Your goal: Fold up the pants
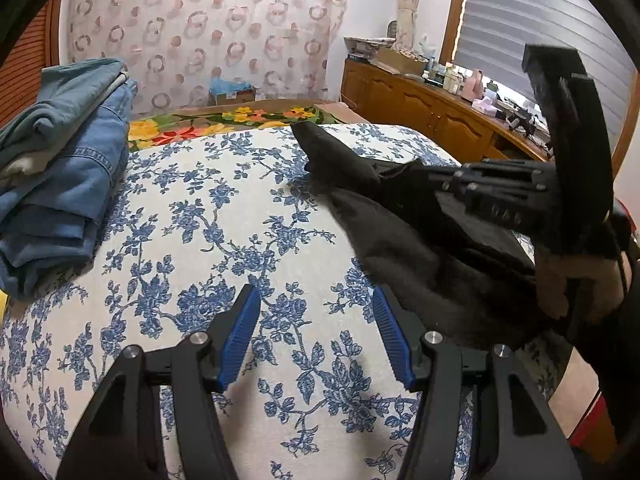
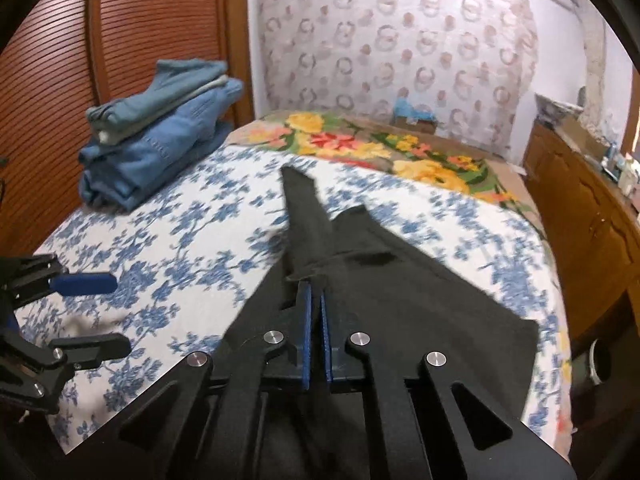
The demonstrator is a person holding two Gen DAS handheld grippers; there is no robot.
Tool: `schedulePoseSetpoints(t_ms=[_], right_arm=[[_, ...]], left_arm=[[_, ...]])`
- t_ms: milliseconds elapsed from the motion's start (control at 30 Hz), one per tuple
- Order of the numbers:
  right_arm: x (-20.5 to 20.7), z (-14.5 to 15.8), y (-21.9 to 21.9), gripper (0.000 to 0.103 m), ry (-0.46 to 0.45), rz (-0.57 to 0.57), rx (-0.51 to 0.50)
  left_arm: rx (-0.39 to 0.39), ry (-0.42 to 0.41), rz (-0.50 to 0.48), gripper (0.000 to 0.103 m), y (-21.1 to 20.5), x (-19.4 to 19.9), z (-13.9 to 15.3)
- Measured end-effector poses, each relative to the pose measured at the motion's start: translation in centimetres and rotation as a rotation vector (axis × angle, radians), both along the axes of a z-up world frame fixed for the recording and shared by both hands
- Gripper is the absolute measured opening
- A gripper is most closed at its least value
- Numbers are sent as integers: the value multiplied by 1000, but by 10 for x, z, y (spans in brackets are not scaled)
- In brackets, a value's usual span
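Black pants [image 2: 404, 280] lie across the blue-flowered bedspread [image 2: 192, 232], legs reaching away toward the far end. My right gripper [image 2: 317, 292] is shut on the near edge of the pants, its blue pads pinching the cloth and lifting it a little. In the left wrist view the pants [image 1: 400, 240] lie to the right, with the right gripper's black body [image 1: 520, 192] over them. My left gripper [image 1: 316, 304] is open and empty above bare bedspread [image 1: 200, 208], left of the pants. It also shows at the left edge of the right wrist view [image 2: 120, 312].
A stack of folded blue jeans and clothes [image 1: 64, 168] sits at the bed's far left, also in the right wrist view [image 2: 156, 128]. A flowered blanket [image 2: 380, 144] covers the far end. A wooden cabinet [image 1: 432, 108] with clutter runs along the right. A slatted wooden door [image 2: 100, 40] stands left.
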State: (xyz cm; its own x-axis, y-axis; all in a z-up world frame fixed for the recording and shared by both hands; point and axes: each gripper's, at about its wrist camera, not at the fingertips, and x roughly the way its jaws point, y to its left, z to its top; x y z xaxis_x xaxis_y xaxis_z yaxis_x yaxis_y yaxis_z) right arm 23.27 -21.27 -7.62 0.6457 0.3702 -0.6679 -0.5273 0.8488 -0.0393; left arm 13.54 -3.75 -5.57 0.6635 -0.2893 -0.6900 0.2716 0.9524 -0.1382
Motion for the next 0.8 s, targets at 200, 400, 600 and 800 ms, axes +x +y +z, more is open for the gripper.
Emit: schedulePoseSetpoints(t_ms=[200, 400, 600, 800], right_arm=[[7, 19, -28, 2, -35, -58, 11], [21, 27, -65, 2, -53, -143, -8], [45, 19, -106, 2, -33, -247, -29], [61, 4, -127, 2, 10, -303, -36]], left_arm=[[11, 5, -21, 58, -13, 4, 0], [15, 11, -49, 58, -28, 5, -2], [27, 22, -71, 58, -39, 4, -7], [34, 30, -76, 58, -44, 3, -12]])
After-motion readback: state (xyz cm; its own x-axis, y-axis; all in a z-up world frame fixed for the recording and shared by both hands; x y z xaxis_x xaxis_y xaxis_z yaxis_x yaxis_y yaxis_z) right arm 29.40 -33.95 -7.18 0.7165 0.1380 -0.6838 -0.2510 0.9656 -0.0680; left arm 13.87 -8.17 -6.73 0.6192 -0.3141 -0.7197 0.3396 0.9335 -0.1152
